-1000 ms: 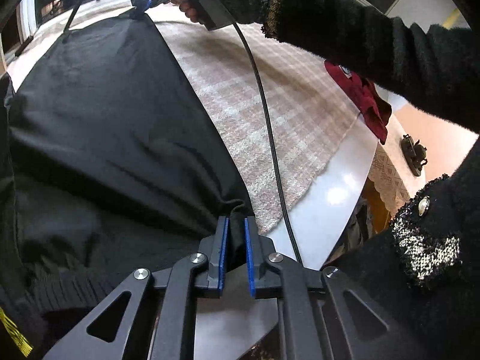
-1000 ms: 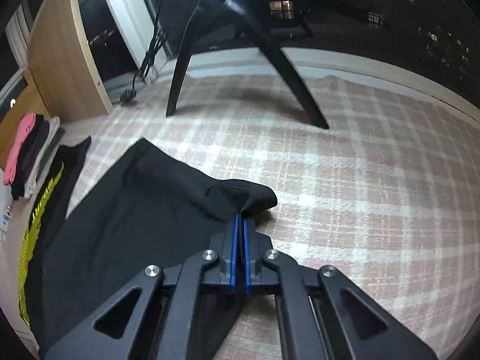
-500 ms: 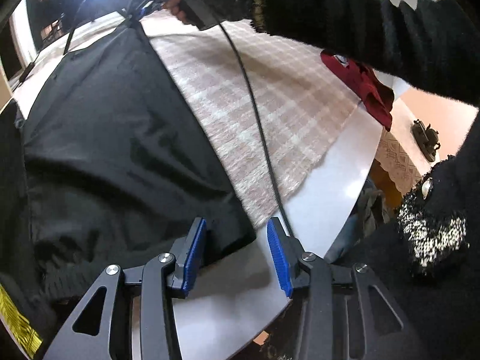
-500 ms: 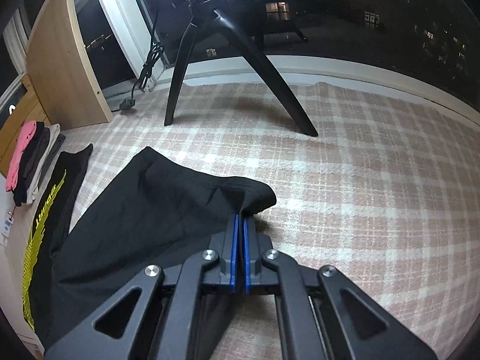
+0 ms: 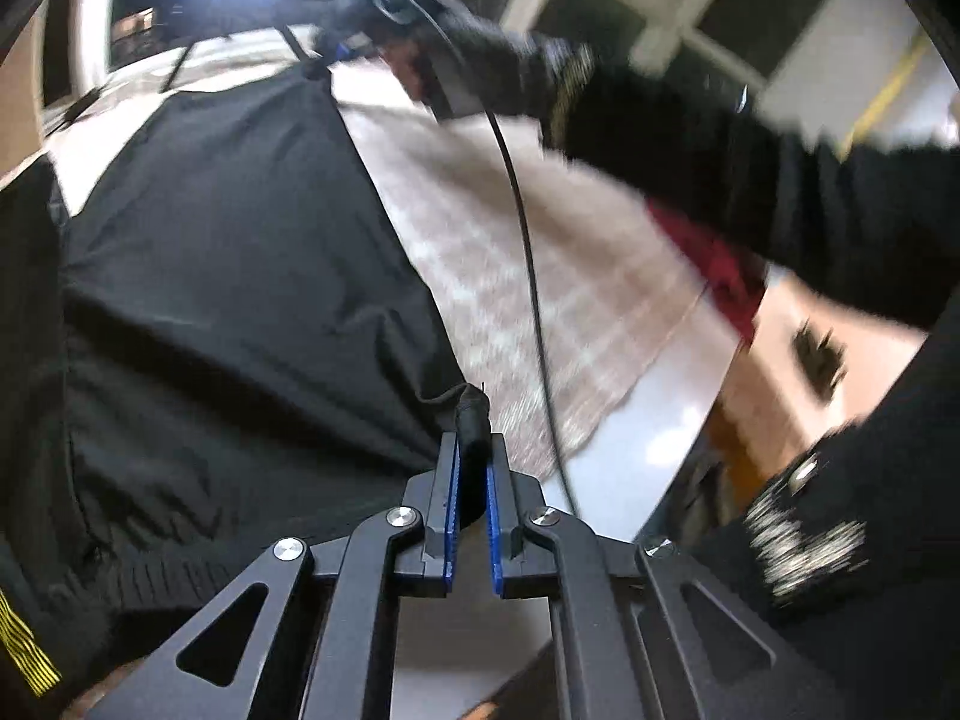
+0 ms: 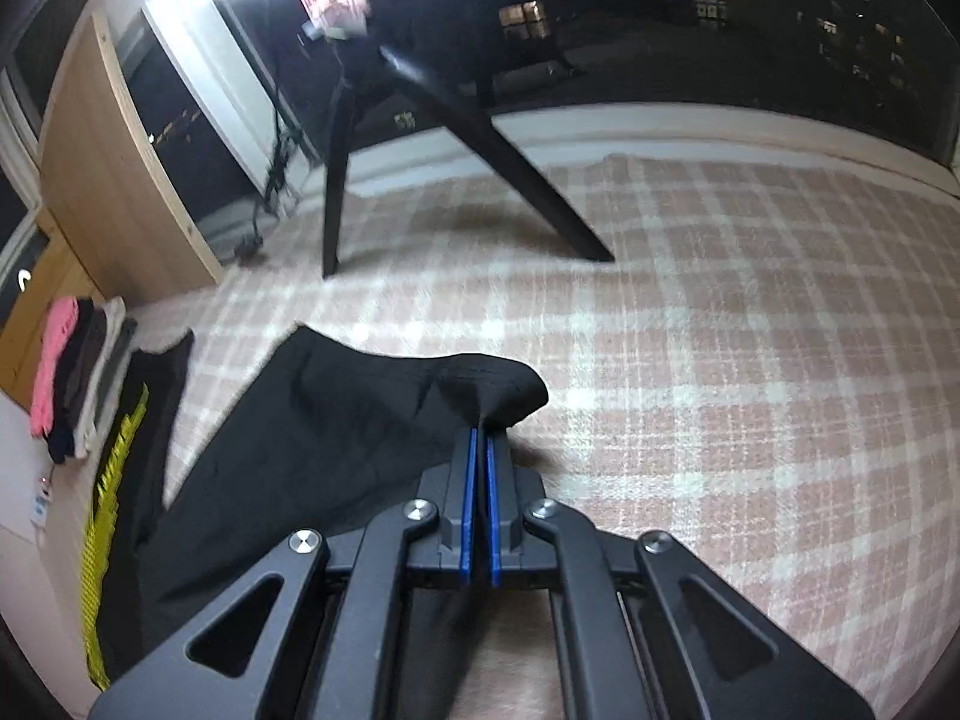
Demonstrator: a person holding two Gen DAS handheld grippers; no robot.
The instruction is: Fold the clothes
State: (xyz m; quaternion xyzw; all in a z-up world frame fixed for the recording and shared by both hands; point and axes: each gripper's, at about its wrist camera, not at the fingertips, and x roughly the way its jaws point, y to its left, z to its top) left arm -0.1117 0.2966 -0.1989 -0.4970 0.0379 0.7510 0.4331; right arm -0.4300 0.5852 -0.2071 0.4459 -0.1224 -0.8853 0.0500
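From the left wrist view, a second dark garment with yellow print lies at the far left edge. Beside it the black garment is spread across the pink plaid cloth that covers the white counter. The left hand-held gripper is clenched on a bunched corner of this black garment at the near edge, where dark fabric fills the narrow gap between the blue pads. A thin black cable runs from the near edge up to the far corner of the garment. There a hand in a dark sleeve holds the other tool — much of this part is blurred. Something red lies at the right edge of the cloth, under the sleeve.

In the right wrist view, a stack of folded clothes sits at the far left — pink on the outside, darker pieces beside it. Next comes the garment with yellow print, then the black garment, its corner lifted into a rounded fold. The right hand-held gripper grasps that fold, its blue pads nearly touching with fabric between them. Beyond it, two black tripod legs stand on the plaid cloth, which stretches bare to the right.
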